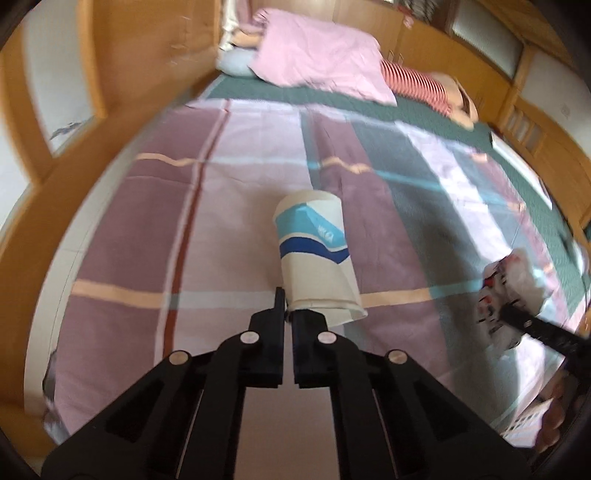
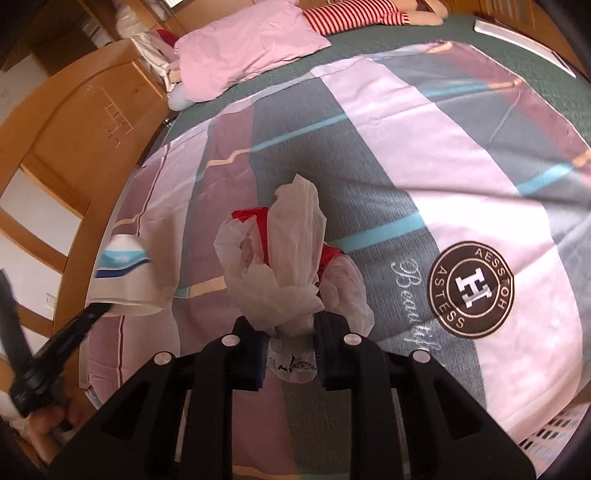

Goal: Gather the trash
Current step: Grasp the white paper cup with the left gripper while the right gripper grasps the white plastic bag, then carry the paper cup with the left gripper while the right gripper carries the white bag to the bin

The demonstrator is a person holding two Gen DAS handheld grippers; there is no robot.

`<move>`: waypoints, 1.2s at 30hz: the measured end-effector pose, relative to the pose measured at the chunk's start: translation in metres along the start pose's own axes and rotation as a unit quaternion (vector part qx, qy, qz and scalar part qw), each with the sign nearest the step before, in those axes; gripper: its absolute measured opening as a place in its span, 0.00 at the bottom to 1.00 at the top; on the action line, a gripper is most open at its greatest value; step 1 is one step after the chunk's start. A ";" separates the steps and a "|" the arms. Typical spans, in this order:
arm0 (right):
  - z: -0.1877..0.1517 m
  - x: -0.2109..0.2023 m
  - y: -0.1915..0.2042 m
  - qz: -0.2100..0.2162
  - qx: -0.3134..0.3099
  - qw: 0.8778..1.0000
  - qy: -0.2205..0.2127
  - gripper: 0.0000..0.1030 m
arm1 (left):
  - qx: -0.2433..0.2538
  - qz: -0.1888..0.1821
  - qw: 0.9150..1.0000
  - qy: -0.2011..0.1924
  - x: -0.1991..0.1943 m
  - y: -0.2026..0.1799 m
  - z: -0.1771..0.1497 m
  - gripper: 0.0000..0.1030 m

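My left gripper (image 1: 287,308) is shut on the rim of a white paper cup (image 1: 317,254) with blue bands and holds it above the bed, bottom pointing away. The cup also shows at the left of the right wrist view (image 2: 123,280). My right gripper (image 2: 291,325) is shut on a crumpled white plastic bag (image 2: 288,266) with red print and holds it over the bed cover. The bag also shows at the right edge of the left wrist view (image 1: 511,291), with the right gripper's fingers (image 1: 517,317) on it.
A striped pink, mauve and grey bed cover (image 2: 443,184) lies over a green sheet (image 1: 258,92). A pink pillow (image 2: 243,48) and a doll in a red striped top (image 2: 354,11) lie at the head. Wooden bed frame and cabinets (image 1: 74,184) stand at the left.
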State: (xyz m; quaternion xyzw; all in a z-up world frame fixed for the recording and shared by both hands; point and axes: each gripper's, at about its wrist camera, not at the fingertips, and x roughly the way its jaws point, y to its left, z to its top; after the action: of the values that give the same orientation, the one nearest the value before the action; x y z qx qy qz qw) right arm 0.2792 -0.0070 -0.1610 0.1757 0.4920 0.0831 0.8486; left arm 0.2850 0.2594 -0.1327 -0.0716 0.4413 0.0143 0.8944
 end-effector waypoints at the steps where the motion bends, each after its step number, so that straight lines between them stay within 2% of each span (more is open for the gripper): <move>1: 0.001 0.001 0.001 0.002 -0.002 1.000 0.002 0.21 | -0.012 -0.004 1.000 -0.010 -0.009 0.000 -0.003 0.04; 4: 0.000 0.004 -0.002 0.005 0.001 1.000 0.008 0.21 | -0.016 0.000 0.999 -0.041 -0.033 -0.009 -0.015 0.04; 6: -0.002 0.003 -0.005 0.005 0.002 1.000 0.012 0.21 | -0.017 -0.001 0.999 -0.047 -0.041 -0.016 -0.026 0.04; 9: -0.004 0.004 -0.003 0.007 0.000 1.000 0.017 0.21 | -0.032 -0.013 0.999 -0.015 -0.033 -0.019 -0.041 0.04; 13: -0.005 0.004 0.001 0.004 -0.007 1.000 0.016 0.21 | -0.047 -0.007 0.998 0.033 -0.014 -0.015 -0.047 0.04; 16: -0.005 0.004 0.002 0.001 -0.009 1.000 0.016 0.21 | -0.085 -0.018 0.995 0.049 -0.010 -0.001 -0.048 0.04; 18: -0.004 0.004 0.001 0.000 -0.009 1.000 0.015 0.21 | -0.103 -0.028 0.993 0.046 -0.013 0.006 -0.048 0.04; 21: -0.004 0.002 0.002 0.001 -0.009 1.000 0.009 0.21 | -0.112 -0.047 0.992 0.016 -0.025 0.009 -0.044 0.04; 25: -0.006 -0.012 0.004 0.005 -0.014 1.000 -0.021 0.21 | -0.100 -0.071 0.992 -0.032 -0.043 0.002 -0.036 0.04; 30: -0.021 -0.036 0.002 0.019 -0.015 0.998 -0.059 0.21 | -0.027 -0.052 0.993 -0.101 -0.069 -0.033 -0.032 0.04; 36: -0.030 -0.082 -0.001 0.048 -0.020 0.987 -0.153 0.21 | 0.048 -0.032 0.983 -0.172 -0.102 -0.069 -0.040 0.04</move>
State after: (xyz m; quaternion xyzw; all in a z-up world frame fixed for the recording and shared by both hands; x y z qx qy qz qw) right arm 0.2117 -0.0268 -0.1089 0.1931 0.3451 0.1057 0.9124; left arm 0.1975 0.1895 -0.0684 -0.0388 0.2784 -0.0235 0.9594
